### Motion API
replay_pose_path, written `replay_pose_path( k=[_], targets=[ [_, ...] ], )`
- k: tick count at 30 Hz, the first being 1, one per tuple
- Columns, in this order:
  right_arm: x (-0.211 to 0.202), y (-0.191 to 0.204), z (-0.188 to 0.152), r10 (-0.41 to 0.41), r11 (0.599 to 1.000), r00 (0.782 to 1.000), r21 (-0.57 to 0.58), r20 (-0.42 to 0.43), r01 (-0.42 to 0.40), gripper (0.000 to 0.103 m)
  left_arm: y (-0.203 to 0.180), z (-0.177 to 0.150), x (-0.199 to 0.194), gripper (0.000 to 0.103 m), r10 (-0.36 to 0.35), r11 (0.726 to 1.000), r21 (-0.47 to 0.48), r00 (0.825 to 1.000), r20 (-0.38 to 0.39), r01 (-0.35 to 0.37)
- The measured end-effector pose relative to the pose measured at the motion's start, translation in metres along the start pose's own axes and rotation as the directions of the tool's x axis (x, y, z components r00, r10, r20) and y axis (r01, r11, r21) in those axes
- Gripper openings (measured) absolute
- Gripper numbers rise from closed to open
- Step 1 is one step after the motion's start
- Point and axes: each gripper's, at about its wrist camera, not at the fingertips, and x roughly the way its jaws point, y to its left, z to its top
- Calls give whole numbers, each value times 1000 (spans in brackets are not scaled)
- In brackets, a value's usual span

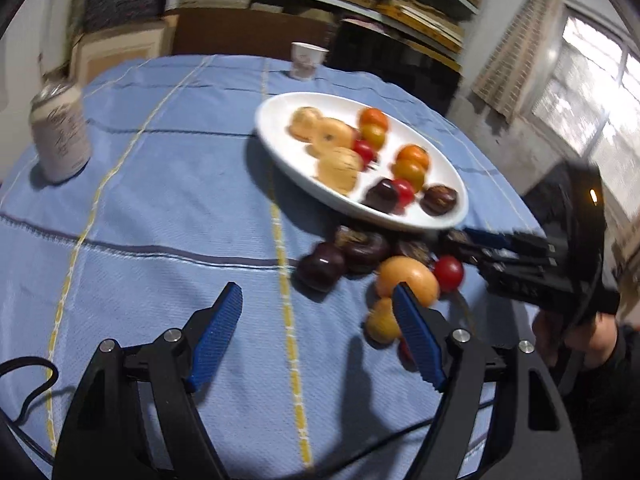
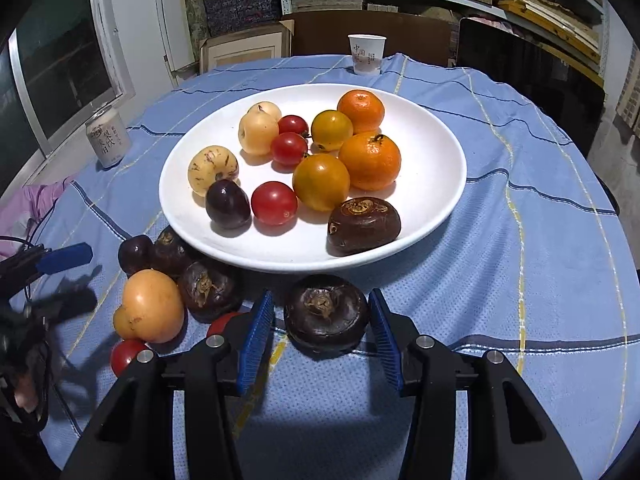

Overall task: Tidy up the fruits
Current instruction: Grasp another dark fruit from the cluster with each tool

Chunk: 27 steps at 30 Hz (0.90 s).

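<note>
A white plate [image 2: 432, 184] on the blue cloth holds oranges, yellow and red tomatoes, pale fruits, a dark plum and a brown water chestnut [image 2: 363, 226]. Loose fruit lies in front of it: a dark water chestnut [image 2: 326, 316], a yellow-orange fruit [image 2: 154, 304], more dark ones and red tomatoes. My right gripper [image 2: 322, 338] is open with the dark water chestnut between its fingers, not touching. My left gripper [image 1: 320, 320] is open and empty over the cloth, left of the loose pile [image 1: 408, 280]; the plate also shows there [image 1: 280, 128].
A drink can [image 2: 108, 138] stands at the left and a paper cup [image 2: 366, 54] at the table's far edge. Cables lie near the left gripper. Shelves and boxes stand behind the table. Pink cloth lies at the left edge.
</note>
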Motion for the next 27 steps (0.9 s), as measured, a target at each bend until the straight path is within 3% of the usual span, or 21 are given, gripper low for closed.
replay_pose_path(
  k=[1,4,6,9,13,15,17,18,20,23,27],
  targets=[
    [1,-3,0,11,1000,1000,15,-5,-11,44,7,2,2,75,11,999,-35,1000,-5,-11],
    [-1,-13,-4,17,998,1000,60,-6,-17,44,16,7,10,75,47,996,-75,999,-21,-49],
    [-4,-14,-6,13,997,1000,71,0,-13,44,7,10,14,75,60,998,-25,998,-17,-60],
    [-7,-18,-9,69,994,997,88,16,-71,44,-6,13,24,75,80,996,48,996,-35,-78],
    [-9,-24,-10,97,989,995,112,29,-99,44,-10,15,40,75,129,989,87,988,-83,-122],
    [-11,-23,-11,96,989,995,109,32,-99,44,-11,15,41,71,154,984,103,985,-80,-145],
    [-14,-21,-13,95,990,995,99,33,-98,44,-11,16,39,51,123,988,102,990,-67,-116],
    [-15,-21,-14,95,990,995,100,36,-98,44,-13,15,38,49,119,987,114,991,-59,-111],
    [-17,-20,-16,98,990,994,101,38,-101,44,-19,14,36,32,103,985,146,994,-48,-95],
    [-15,-21,-15,99,989,995,103,33,-102,44,-26,12,34,32,79,981,182,996,-37,-71],
    [-14,-21,-16,93,991,996,91,18,-94,44,-20,14,38,32,49,989,145,997,-66,-39]
  ],
)
